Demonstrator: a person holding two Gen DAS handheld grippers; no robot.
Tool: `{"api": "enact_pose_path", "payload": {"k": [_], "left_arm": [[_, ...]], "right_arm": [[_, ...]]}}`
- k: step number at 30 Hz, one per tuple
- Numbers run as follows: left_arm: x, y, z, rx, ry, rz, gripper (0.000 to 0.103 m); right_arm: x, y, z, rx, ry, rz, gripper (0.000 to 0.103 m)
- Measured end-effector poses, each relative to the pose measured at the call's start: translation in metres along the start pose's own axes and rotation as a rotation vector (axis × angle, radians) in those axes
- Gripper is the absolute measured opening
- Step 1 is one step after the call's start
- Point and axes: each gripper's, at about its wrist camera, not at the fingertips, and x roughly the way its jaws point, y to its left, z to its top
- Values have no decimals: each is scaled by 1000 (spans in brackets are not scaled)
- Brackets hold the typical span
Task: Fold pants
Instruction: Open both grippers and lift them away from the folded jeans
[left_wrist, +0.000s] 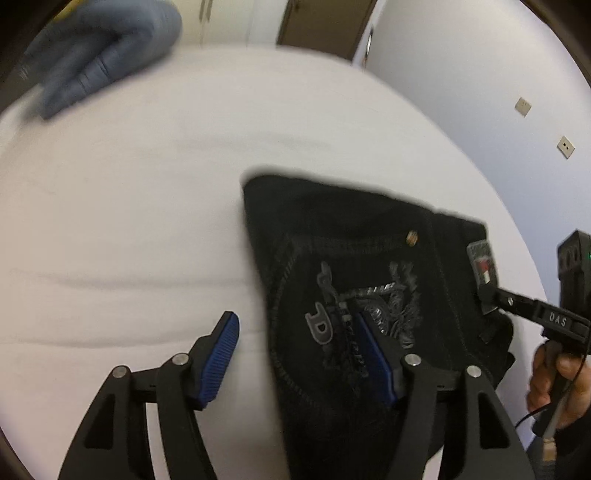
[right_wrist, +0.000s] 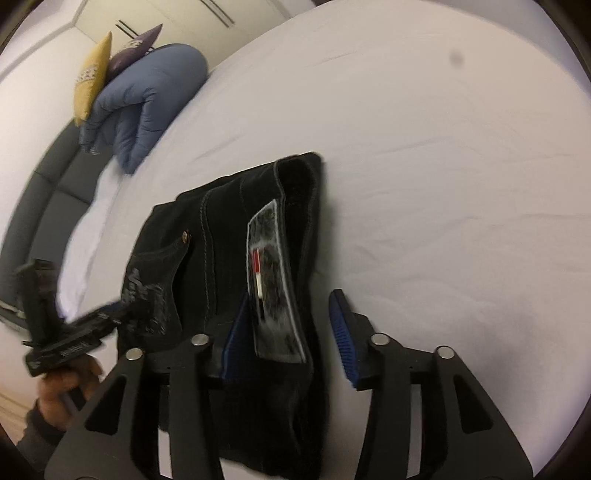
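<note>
Pants (left_wrist: 354, 295) lie folded on the bed (left_wrist: 147, 221). Left claw (left_wrist: 299, 354) and right claw (right_wrist: 291, 328) gape, each straddling one pants edge, apparently letting go.

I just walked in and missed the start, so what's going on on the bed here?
A person is folding black pants on a white bed, with a handheld gripper in each hand. The pants lie in a compact folded bundle. Both the left gripper and the right gripper have their jaws apart over the near end of the bundle, with cloth between the pads but not pinched. A blue pillow sits at the far side.
</note>
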Motion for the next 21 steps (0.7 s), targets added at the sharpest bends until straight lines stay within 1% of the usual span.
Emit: {"api": "enact_pose_path", "payload": {"k": [2, 3, 4, 5, 6, 7, 8, 9, 10, 11, 12, 13, 14, 15, 16, 17, 19, 21], "left_arm": [[-35, -11, -5, 51, -117, 76, 92], [-59, -19, -9, 85, -201, 109, 95], [-76, -23, -12, 106, -256, 125, 101], [-103, -29, -20, 129, -339, 157, 103], [-127, -35, -26, 136, -414, 198, 103], [-138, -51, 0, 132, -460, 234, 103], [-156, -54, -4, 127, -504, 262, 103], [-174, -64, -7, 121, -552, 293, 103], [-199, -71, -12, 116, -613, 345, 103], [-225, -66, -21, 117, -657, 377, 103], [-238, -75, -21, 128, -704, 396, 103], [-257, -81, -26, 143, -757, 405, 103], [-276, -82, -31, 142, -788, 423, 103], [-288, -82, -33, 129, -791, 437, 103], [-301, -81, -32, 123, -760, 436, 103], [-309, -85, -31, 117, -737, 416, 103], [-323, -78, -25, 63, -694, 385, 103], [-328, -73, -24, 8, -643, 403, 103]], "right_arm": [[-26, 8, -8, -26, -51, -72, 46], [-43, 15, -13, -50, -86, -97, 46], [-65, 26, -19, -86, -144, -131, 46], [-84, 34, -29, -107, -183, -150, 46], [-104, 50, -35, -135, -229, -173, 46], [-123, 61, -41, -161, -279, -194, 47], [-146, 76, -46, -189, -345, -212, 48], [-168, 89, -51, -211, -408, -227, 54], [-195, 103, -59, -235, -499, -243, 62], [-219, 117, -68, -255, -591, -255, 68], [-239, 121, -75, -268, -655, -259, 80], [-270, 134, -89, -300, -789, -258, 92], [-288, 143, -97, -320, -860, -254, 98], [-308, 152, -106, -336, -931, -255, 103], [-325, 160, -111, -343, -977, -256, 103], [-342, 167, -115, -341, -1006, -254, 103], [-365, 181, -121, -303, -1041, -276, 103], [-383, 190, -127, -270, -1058, -289, 103]]}}
